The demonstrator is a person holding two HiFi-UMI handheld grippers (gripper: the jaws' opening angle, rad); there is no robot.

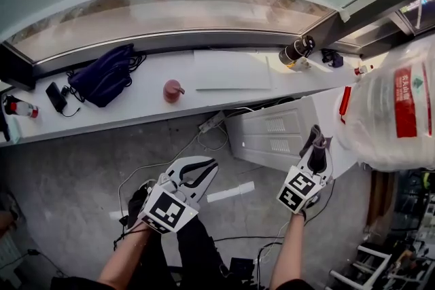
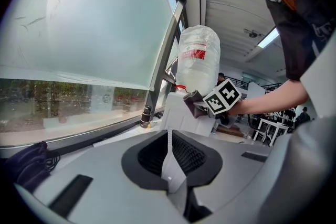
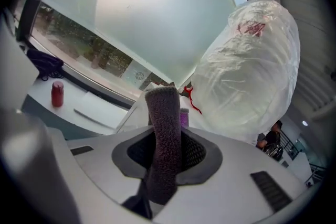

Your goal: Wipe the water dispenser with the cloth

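Observation:
The white water dispenser (image 1: 272,134) stands below the windowsill, with its big plastic-wrapped bottle (image 1: 397,105) at the right. My right gripper (image 1: 317,145) is shut on a dark grey cloth (image 3: 164,139), held at the dispenser's near right corner, just left of the bottle (image 3: 252,71). The cloth sticks up between the jaws and hides their tips. My left gripper (image 1: 201,172) hangs over the floor to the left of the dispenser, shut and with nothing in it. From the left gripper view, the dispenser (image 2: 176,113), the bottle (image 2: 197,60) and the cloth (image 2: 193,102) lie ahead.
A long white windowsill (image 1: 136,109) carries a dark blue bag (image 1: 105,75), a phone (image 1: 56,96), a red cup (image 1: 172,90), a white sheet (image 1: 231,69) and a black cylinder (image 1: 297,51). A power strip (image 1: 211,123) with cables lies on the grey floor.

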